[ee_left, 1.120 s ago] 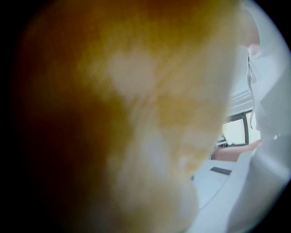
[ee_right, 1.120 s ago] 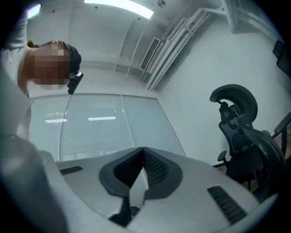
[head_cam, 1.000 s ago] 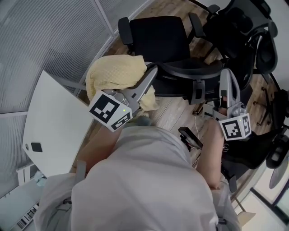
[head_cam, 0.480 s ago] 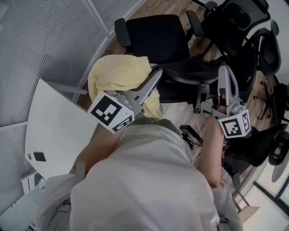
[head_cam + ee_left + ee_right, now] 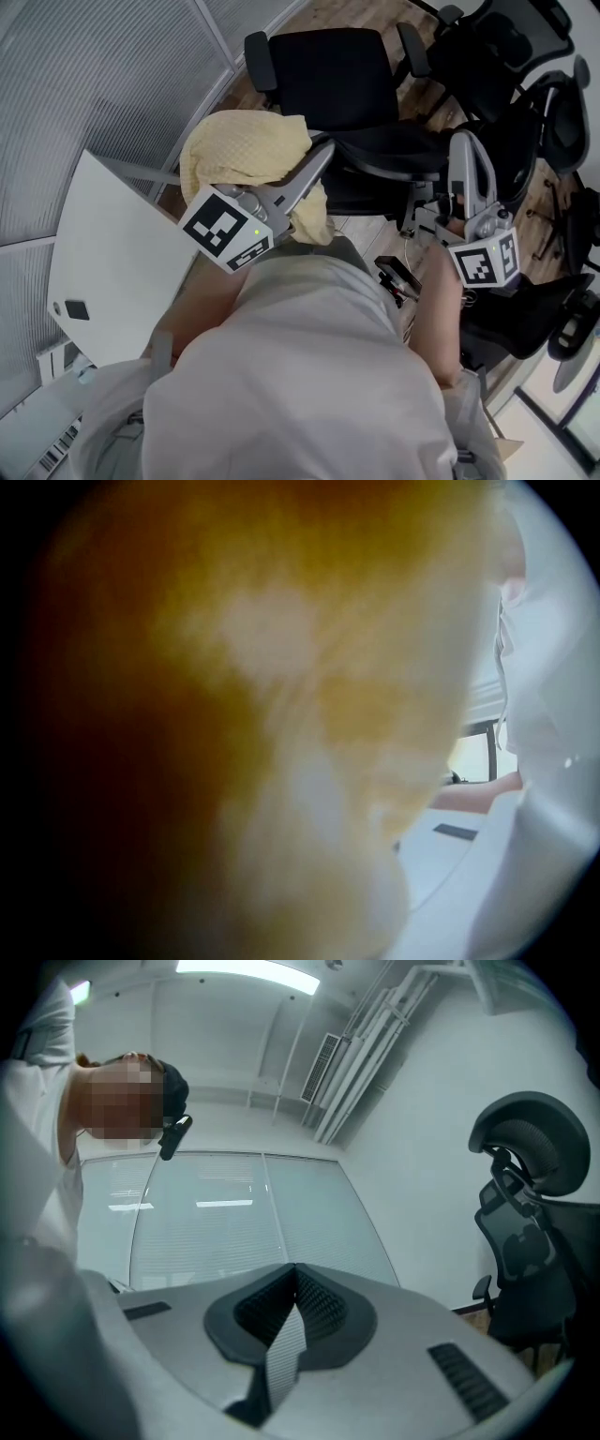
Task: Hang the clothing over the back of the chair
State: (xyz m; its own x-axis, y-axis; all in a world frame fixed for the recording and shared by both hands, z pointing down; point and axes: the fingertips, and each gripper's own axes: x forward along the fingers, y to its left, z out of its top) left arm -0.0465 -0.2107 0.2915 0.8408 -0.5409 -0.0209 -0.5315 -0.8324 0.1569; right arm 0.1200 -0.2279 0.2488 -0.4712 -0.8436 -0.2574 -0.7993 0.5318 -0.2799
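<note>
The pale yellow knitted clothing [image 5: 242,153] hangs bunched in the air at the left of the head view. My left gripper [image 5: 322,153] is shut on it and points toward the black office chair [image 5: 330,73]. A dark curved chair back [image 5: 389,155] lies just beyond the jaw tips. In the left gripper view the yellow clothing [image 5: 253,724] covers nearly everything and hides the jaws. My right gripper [image 5: 466,142] is held at the right, beside the chairs, shut with nothing in it. Its grey jaws [image 5: 292,1271] meet in the right gripper view.
A white table [image 5: 103,253] with a small dark object [image 5: 75,309] stands at the left, along a glass wall with blinds [image 5: 94,75]. More black office chairs [image 5: 506,66] crowd the right. A headrest [image 5: 534,1152] shows in the right gripper view. Wooden floor [image 5: 361,230] lies between.
The right gripper has shifted slightly beside the chairs. The left gripper keeps the yellow clothing in about the same place.
</note>
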